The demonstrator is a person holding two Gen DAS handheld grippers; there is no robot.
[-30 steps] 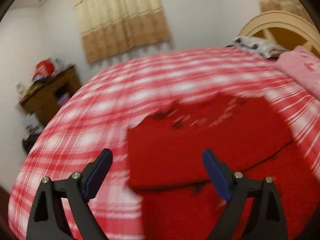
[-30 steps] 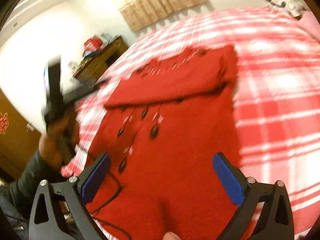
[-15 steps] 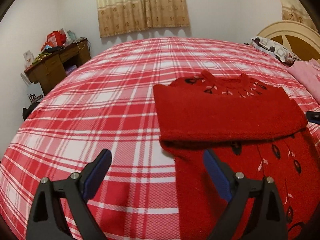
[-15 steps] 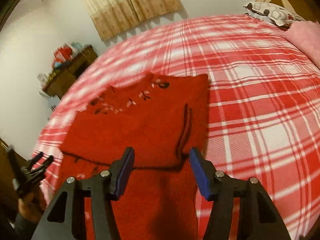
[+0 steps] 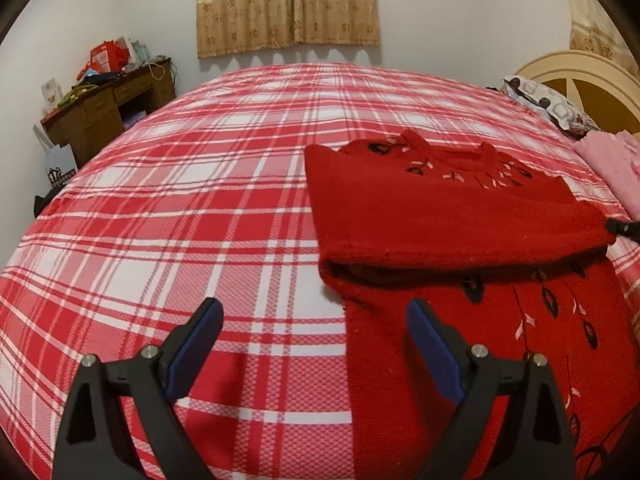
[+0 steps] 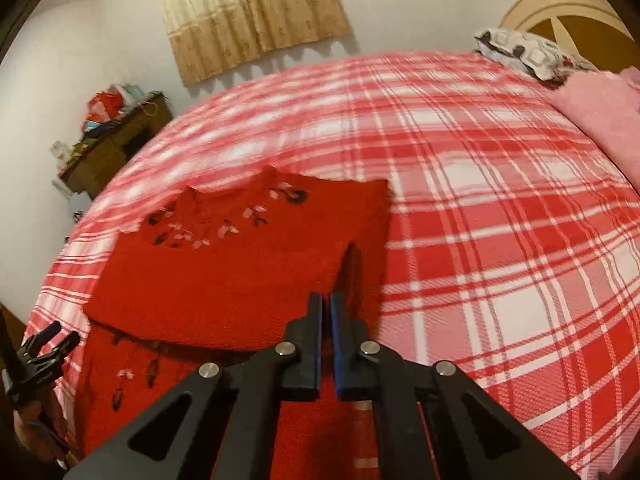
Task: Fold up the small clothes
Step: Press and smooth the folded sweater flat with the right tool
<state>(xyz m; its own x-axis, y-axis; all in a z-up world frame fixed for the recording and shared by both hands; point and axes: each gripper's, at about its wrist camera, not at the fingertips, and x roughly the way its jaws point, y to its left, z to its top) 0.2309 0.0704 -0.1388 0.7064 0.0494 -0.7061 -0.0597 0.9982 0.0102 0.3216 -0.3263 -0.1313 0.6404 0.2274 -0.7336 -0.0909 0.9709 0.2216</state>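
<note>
On the bed (image 5: pixel 200 216), my right claw (image 6: pixel 326 300) is clenched on the soft, floppy sweater (image 6: pixel 224 280) at its folded edge, left claw (image 5: pixel 316 340) released beside it.

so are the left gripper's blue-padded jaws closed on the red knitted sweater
No, the left gripper stands wide open above the red-and-white plaid bedspread, its pads clear of the red knitted sweater.
</note>
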